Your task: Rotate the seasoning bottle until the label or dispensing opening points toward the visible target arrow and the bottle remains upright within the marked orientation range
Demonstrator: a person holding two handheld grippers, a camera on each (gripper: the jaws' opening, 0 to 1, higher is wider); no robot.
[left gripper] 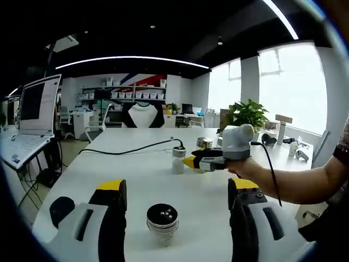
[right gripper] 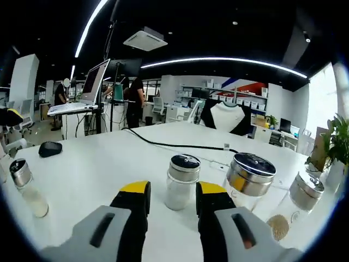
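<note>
Seasoning bottle (right gripper: 182, 182) upright mid-frame between right tongs (right gripper: 173, 197), jaws nearly closed on it; left tongs (left gripper: 177, 195) wide open, empty. Twist slowly, keeping it vertical on table (right gripper: 98, 164).

Clear seasoning bottle (right gripper: 182, 182), silver cap, upright, apparently holding white powder

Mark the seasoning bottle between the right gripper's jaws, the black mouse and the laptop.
seasoning bottle (right gripper: 182, 183), right gripper view, on its clear glass body below the metal cap.
black mouse (right gripper: 49, 148), right gripper view, on its top shell.
laptop (left gripper: 36, 103), left gripper view, on its open screen.
</note>
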